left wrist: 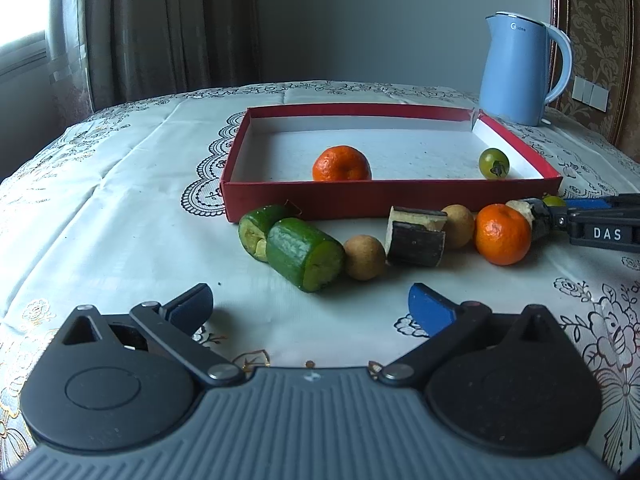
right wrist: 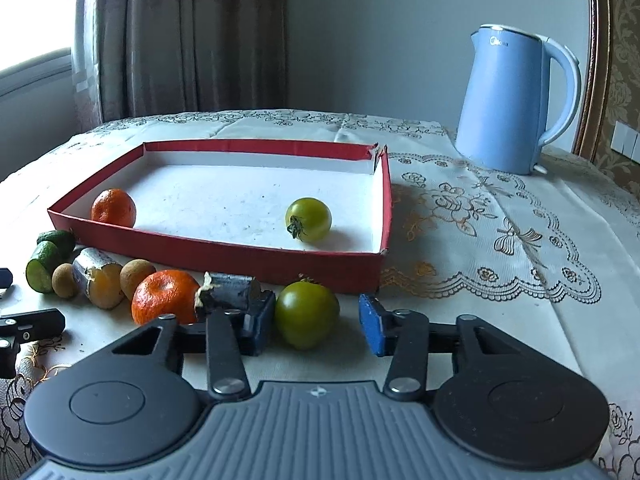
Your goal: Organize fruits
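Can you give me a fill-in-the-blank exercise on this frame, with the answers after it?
1. The shallow red cardboard box holds one orange tangerine and one green ____.
2. The right gripper, jaws open, has a green tomato between them, resting on the ____.
3. The left gripper holds ____.
4. The light blue electric kettle stands ____ the box.

Answers: tomato; tablecloth; nothing; outside

You see a shallow red cardboard tray [right wrist: 224, 250] with a matt white paper lining, a glossy smooth pale-blue plastic kettle [right wrist: 508, 104], and a cream embroidered cloth tablecloth [right wrist: 500, 240].
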The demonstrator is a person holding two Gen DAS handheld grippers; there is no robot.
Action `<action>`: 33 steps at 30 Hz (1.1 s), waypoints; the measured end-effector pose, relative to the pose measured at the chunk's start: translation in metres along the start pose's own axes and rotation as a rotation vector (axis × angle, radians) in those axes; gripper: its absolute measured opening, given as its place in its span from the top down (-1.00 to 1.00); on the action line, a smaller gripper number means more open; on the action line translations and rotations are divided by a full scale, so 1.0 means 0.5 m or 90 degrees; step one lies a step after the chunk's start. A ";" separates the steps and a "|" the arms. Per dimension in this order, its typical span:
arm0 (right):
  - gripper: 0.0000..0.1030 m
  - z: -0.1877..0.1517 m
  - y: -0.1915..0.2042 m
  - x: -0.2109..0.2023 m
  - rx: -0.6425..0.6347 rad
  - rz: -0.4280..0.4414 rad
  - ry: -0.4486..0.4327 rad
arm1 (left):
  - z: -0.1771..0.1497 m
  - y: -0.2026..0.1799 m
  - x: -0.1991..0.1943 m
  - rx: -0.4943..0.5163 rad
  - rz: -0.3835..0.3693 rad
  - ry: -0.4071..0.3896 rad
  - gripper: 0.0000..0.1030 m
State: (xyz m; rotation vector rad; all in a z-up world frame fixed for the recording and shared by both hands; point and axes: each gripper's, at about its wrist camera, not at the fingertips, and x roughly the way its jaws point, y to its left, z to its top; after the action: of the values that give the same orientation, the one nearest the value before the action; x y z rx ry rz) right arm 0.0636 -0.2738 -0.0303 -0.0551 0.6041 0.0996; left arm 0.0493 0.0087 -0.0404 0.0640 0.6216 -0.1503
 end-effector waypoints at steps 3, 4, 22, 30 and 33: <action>0.28 -0.006 0.004 0.006 -0.004 0.002 0.008 | 0.000 0.000 0.000 0.000 0.000 0.000 -1.00; 0.29 -0.007 0.005 0.005 -0.005 0.002 0.007 | 0.000 0.000 0.000 0.000 0.000 0.000 -1.00; 0.31 -0.007 0.005 0.004 -0.002 -0.004 0.007 | -0.005 0.007 -0.010 -0.019 0.013 -0.014 -1.00; 0.31 -0.007 0.001 0.005 0.005 0.003 0.009 | 0.008 0.048 -0.015 -0.118 0.038 -0.009 -1.00; 0.31 -0.007 0.000 0.006 0.006 0.004 0.010 | 0.022 0.061 -0.029 -0.167 0.023 -0.026 -1.00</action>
State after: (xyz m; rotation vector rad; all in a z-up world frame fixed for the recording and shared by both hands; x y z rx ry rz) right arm 0.0643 -0.2740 -0.0348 -0.0450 0.6200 0.1032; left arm 0.0489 0.0396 -0.0228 -0.1802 0.5946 -0.0340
